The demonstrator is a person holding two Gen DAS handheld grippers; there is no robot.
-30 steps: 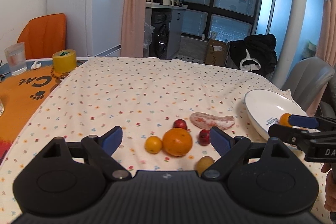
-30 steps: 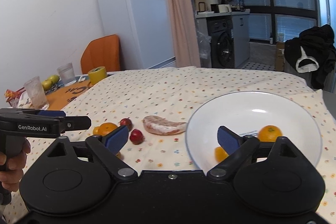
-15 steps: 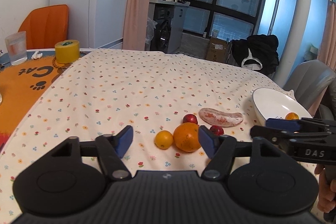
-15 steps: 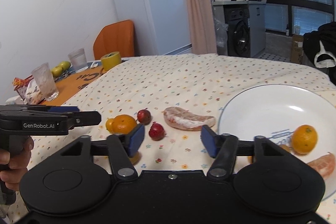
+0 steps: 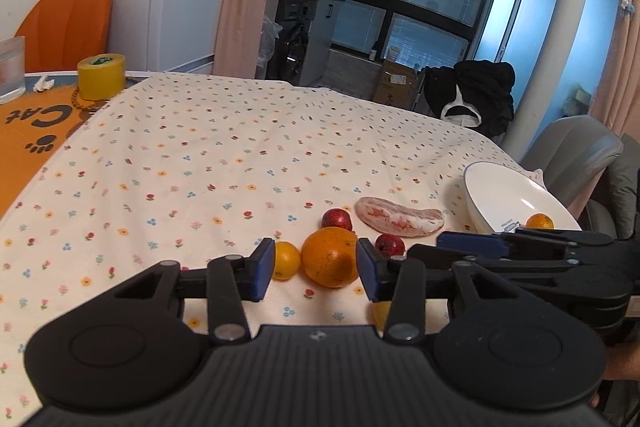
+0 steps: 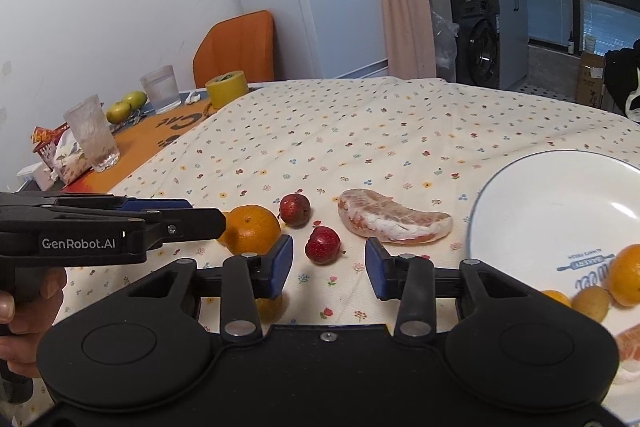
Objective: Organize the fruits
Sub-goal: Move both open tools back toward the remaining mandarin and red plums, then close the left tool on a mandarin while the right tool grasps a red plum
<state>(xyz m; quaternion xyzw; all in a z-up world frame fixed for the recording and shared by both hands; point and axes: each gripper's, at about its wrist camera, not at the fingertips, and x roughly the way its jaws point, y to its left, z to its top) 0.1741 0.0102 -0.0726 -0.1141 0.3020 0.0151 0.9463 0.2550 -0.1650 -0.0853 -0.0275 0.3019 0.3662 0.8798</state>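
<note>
Field note, fruit sort, part done. Left to right across the tabletop (image 6: 360,131):

Left gripper (image 5: 316,269) hung low over the cloth, jaws spread, nothing between them; I had it lined up on the big orange (image 5: 330,256), which sat just ahead of the gap, not yet touched. A small yellow-orange fruit (image 5: 285,260) lay touching or nearly touching the orange's left side. Another small yellow fruit (image 5: 381,311) showed partly under the left gripper's right finger, mostly hidden.

Next, two small red fruits: one (image 6: 295,209) behind the orange, one (image 6: 323,245) nearer me. My right gripper (image 6: 328,269) hovered just short of the nearer red one, jaws spread and empty.

Further right, a peeled pomelo segment (image 6: 394,223) lay alone on the cloth, near the plate's left rim but apart from it.

Far right, the white plate (image 6: 540,195) already held one orange, two small yellowish fruits and part of a peeled segment at the frame edge.

My reckoning: roughly four pieces plated, about six loose on the cloth. Green fruit (image 6: 124,105) by the glasses at far left; I could not tell whether it belonged to the job.
</note>
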